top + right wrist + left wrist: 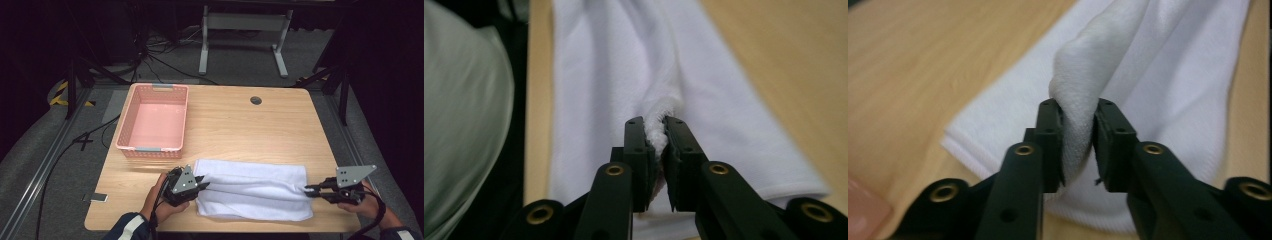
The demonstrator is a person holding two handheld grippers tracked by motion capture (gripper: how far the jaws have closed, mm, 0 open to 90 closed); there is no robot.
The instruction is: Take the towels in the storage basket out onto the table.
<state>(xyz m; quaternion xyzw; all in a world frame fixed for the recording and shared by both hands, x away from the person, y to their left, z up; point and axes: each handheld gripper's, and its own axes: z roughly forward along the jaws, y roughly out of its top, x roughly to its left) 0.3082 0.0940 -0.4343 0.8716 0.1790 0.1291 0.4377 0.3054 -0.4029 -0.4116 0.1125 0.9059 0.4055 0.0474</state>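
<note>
A white towel (252, 190) lies folded lengthwise along the front of the wooden table (250, 130). At its left end, my left gripper (205, 184) pinches a raised fold. In the left gripper view the cloth (1148, 60) bunches up between the two black pads, and the gripper (1078, 107) is shut on it. My right gripper (307, 190) holds the towel's right end. The right gripper view shows the gripper (654, 122) with a thin ridge of the towel (614, 65) squeezed between its pads. Both grippers lie low over the table and point toward each other.
An empty pink plastic basket (125, 135) stands at the back left of the table, just behind the left hand. A round cable hole (256, 100) sits near the far edge. A small grey tag (95, 197) hangs at the table's front left corner.
</note>
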